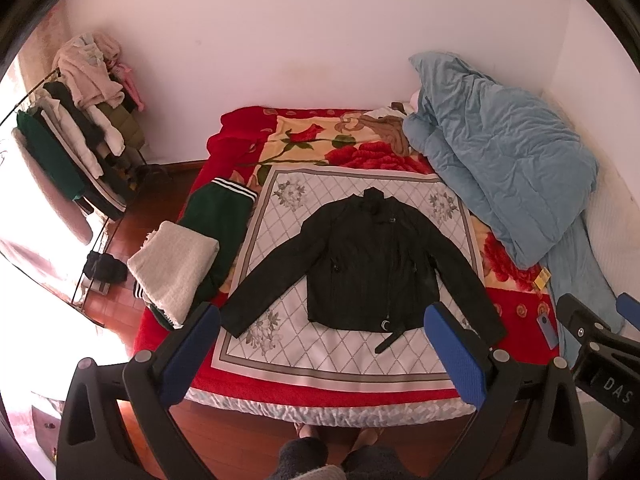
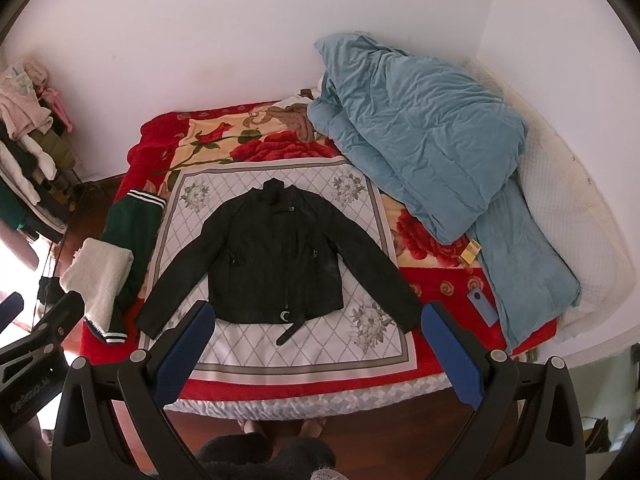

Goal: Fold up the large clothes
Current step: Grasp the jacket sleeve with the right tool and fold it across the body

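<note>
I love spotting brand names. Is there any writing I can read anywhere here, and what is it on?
"DAS": white letters on the black body of the right gripper, seen from the left wrist camera; cut off at the edge.
Left gripper body: raised lettering, too blurred to read.
Yellow box on the bed: print too small to read.

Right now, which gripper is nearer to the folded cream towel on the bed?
Left. The left gripper hovers open nearer the folded cream towel at the bed's left edge; the right gripper, also open, is farther to the right of it.
</note>
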The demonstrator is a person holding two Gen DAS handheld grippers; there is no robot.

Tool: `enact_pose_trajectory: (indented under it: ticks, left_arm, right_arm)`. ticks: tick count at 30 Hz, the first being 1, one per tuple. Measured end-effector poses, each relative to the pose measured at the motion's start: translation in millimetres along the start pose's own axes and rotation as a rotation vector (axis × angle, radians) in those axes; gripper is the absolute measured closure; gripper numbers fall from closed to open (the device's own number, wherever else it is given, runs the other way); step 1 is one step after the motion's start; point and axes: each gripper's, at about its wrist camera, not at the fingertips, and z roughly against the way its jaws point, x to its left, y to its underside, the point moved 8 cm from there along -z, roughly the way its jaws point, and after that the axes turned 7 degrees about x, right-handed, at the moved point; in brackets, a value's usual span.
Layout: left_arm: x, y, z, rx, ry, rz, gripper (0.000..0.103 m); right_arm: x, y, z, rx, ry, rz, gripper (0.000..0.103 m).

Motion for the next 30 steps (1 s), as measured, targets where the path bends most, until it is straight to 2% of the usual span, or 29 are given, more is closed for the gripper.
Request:
enact_pose_trajectory:
  ticks: [2, 5, 9, 11, 13, 15, 16, 19, 21, 23, 26, 30]
  left_arm:
    - [1.7, -6.4, -9.7, -0.010, -0.002, -0.006, 0.000]
    - [7.4, -18.0, -26.9, -0.033, -0.029, -0.016, 0.000]
    - [12.4, -36.4, -81.3, -0.040, -0.066, -0.030, 0.000]
    - [8.8, -40.8, -112.8, -0.037, -0.073, -0.029, 0.000]
    - [0.5, -44.5, -143.0, -0.027, -0.089, -0.029, 0.000]
    - [-12.6, -47.2, -176.7, -0.020, -0.108, -0.028, 0.000]
    - [-19.5, -48.1, -190.7, -0.010, -0.116, -0.029, 0.000]
    - [-50.8, -47.7, -253.0, 0.046, -0.148, -0.028, 0.000]
    - [-69.6, -44.3, -292.2, 0.089, -0.167, -0.030, 0.000]
    - [-92.3, -33.6, -344.6, 0.151, -0.195, -0.033, 0.000]
    - [-113.9, -16.0, -401.3, 0.240, -0.216, -0.027, 0.000]
    - [-147.1, 10.5, -478.1, 0.353, -0.228, -0.027, 0.000]
  right_arm:
    - [1.9, -4.0, -6.3, 0.004, -0.006, -0.027, 0.000]
    - [-1.1, -8.6, -27.7, -0.010, -0.063, -0.103, 0.000]
    - [-25.4, -2.7, -92.8, 0.044, -0.074, -0.236, 0.000]
    - [-45.9, 5.5, -136.0, 0.078, -0.059, -0.313, 0.006]
    - [-67.4, 16.8, -179.9, 0.133, -0.053, -0.381, 0.027]
    - [-92.0, 30.2, -228.4, 0.208, -0.076, -0.461, 0.034]
    - [-105.5, 38.7, -255.4, 0.244, -0.094, -0.509, 0.034]
    - [-148.5, 59.3, -333.0, 0.309, -0.138, -0.638, 0.032]
    - [-176.1, 74.7, -387.2, 0.345, -0.206, -0.745, 0.027]
    - [-198.9, 90.5, -440.9, 0.387, -0.245, -0.837, 0.027]
    - [-227.0, 116.4, -527.2, 0.447, -0.299, -0.974, 0.026]
    - [-256.1, 153.0, -612.2, 0.489, -0.319, -1.159, 0.027]
